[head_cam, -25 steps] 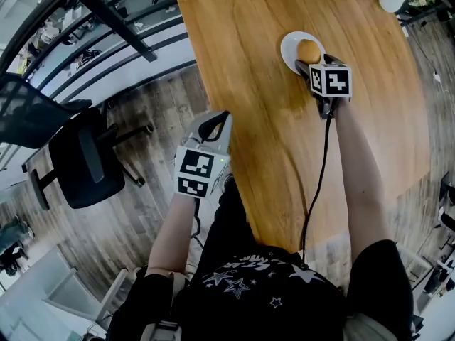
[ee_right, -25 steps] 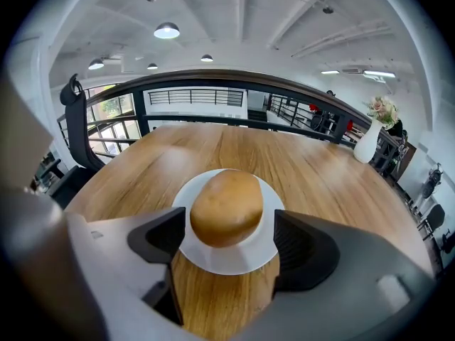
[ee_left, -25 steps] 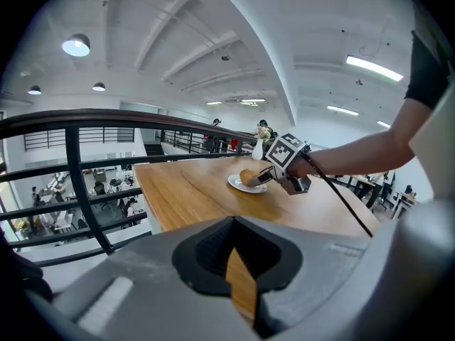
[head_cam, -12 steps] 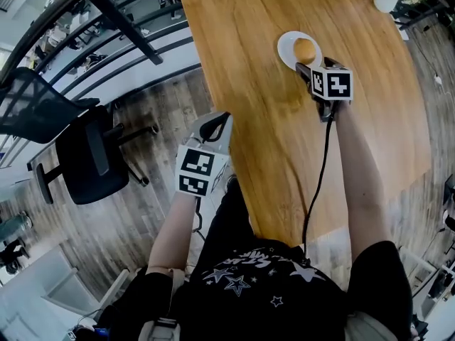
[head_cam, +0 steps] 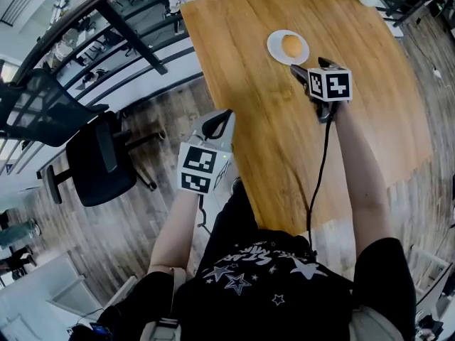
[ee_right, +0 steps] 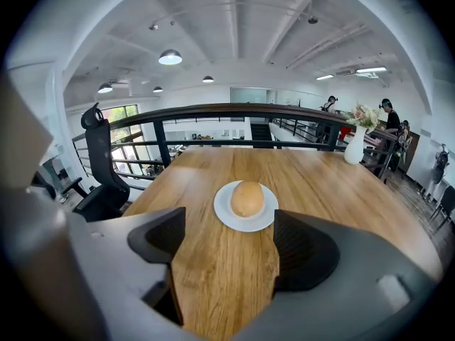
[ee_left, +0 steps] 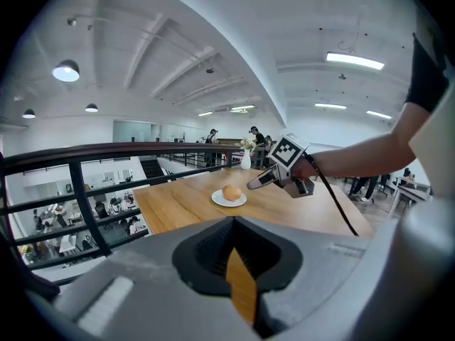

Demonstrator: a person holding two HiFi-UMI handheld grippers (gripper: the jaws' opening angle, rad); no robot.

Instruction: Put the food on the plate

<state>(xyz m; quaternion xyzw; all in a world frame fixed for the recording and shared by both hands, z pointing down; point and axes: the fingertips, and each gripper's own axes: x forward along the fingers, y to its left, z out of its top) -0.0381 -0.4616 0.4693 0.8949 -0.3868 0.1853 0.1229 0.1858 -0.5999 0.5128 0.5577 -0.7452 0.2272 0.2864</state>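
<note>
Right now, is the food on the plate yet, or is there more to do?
Done: the round golden-brown bun sits on the small white round plate on the wooden table. In hand: nothing; the right gripper is open and empty, just short of the plate, and the left gripper is shut, beside the table's edge. Left: nothing that I can see.

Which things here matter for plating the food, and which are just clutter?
Job: bread roll, already on the white plate; right claw, open and empty.
Clutter: white vase; office chair; left claw, shut, beside the table.
</note>
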